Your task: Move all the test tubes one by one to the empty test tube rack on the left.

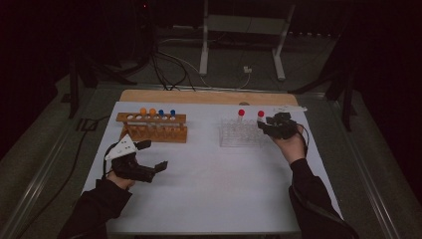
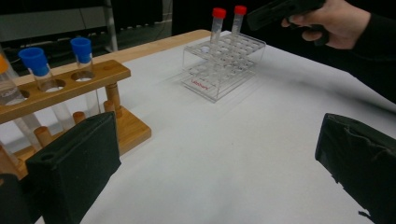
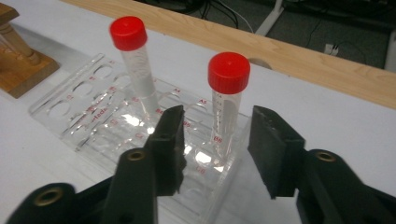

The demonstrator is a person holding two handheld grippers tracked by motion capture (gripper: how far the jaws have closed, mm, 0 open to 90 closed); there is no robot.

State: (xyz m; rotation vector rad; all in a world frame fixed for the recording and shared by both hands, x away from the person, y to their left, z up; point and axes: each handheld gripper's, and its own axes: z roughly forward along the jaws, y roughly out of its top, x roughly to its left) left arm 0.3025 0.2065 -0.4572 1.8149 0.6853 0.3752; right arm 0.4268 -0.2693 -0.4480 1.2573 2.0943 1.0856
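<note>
Right gripper view shows the right tool (image 3: 215, 140) with its jaws narrowed around, not yet touching, the red-capped tube (image 3: 226, 105) standing upright in the clear rack (image 3: 84, 116) on the worktop (image 3: 327, 116).

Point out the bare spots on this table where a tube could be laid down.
The widest bare patch of the white mat lies in front of both racks, between the left gripper and the person's right sleeve. A narrower strip separates the wooden rack from the clear rack. It is crowded at the clear rack's right end, where the right gripper straddles a red-capped tube.
</note>
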